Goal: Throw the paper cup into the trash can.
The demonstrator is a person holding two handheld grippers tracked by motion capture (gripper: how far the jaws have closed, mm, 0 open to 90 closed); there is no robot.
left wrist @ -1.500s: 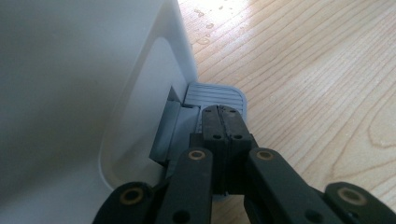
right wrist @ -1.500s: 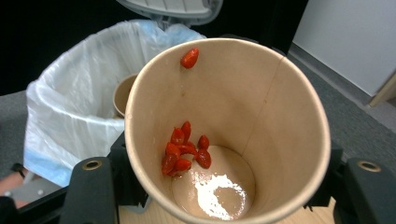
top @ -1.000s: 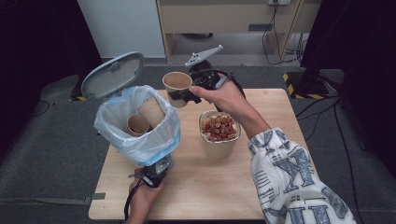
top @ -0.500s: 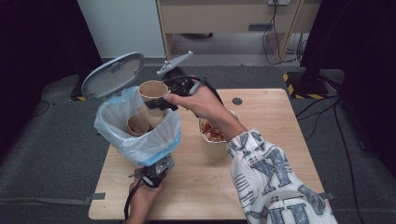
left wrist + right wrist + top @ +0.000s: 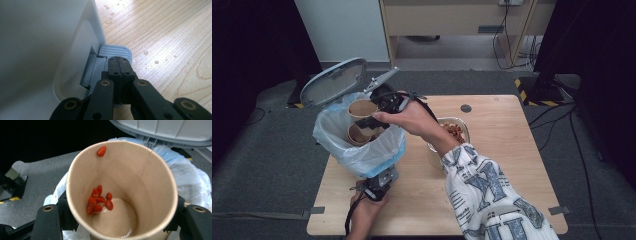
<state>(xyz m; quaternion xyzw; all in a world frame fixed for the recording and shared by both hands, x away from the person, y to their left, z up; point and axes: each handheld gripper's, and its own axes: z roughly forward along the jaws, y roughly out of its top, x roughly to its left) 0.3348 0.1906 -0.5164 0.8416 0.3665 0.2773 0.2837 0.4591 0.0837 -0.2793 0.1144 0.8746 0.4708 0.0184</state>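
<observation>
Right gripper (image 5: 373,121) clamped a paper cup (image 5: 362,108), unlabelled, jaws just easing apart, at 12 o'clock over bin (image 5: 362,152); left gripper (image 5: 119,65) closed empty on pedal (image 5: 115,51).

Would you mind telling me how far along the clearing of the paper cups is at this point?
Done: one paper cup already lies in the lined bin, whose lid the left gripper props open via the pedal. In hand: the right gripper holds a second cup with some red berries above the bag. Left: dropping it in; the bowl remains.

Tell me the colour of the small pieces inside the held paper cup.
Red pieces, clearest in the right gripper view.
</observation>
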